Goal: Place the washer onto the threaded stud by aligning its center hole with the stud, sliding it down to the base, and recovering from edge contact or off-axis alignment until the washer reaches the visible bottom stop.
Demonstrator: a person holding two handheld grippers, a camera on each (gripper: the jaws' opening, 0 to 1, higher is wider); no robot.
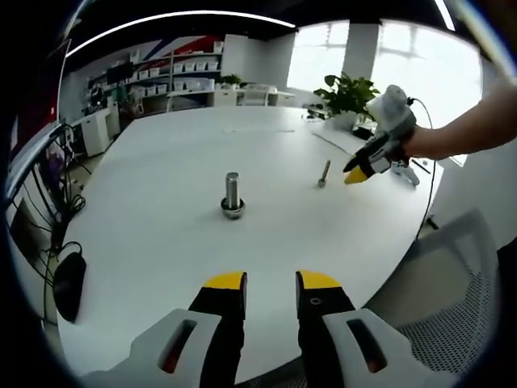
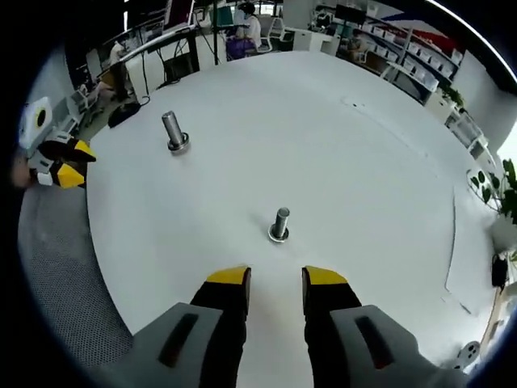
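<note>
Broadly, I have a big white tabletop (image 1: 161,242) spread under both cameras, with an office of shelves and desks beyond it. Two threaded studs stand on it, well apart. In the left gripper view the larger stud (image 1: 233,192) stands upright ahead of my left gripper (image 1: 271,283), and what looks like a washer (image 1: 233,211) sits around its base; I cannot tell whether that ring is a loose washer or part of the stud. In the right gripper view the smaller stud (image 2: 279,223) stands just ahead of my right gripper (image 2: 276,279), also with a ring-like flange at its foot.

The left fingers (image 1: 226,283) stand apart with nothing between them. The right fingers (image 2: 229,279) are likewise parted and empty.

I judge the washer to be a thin, stiff steel ring: light, slick, and hard to lift from a flat surface. I would pinch it across its outer edge, keeping the centre hole free, and hold it level so it does not catch on the threads. A tilted washer would likely bind partway down.
</note>
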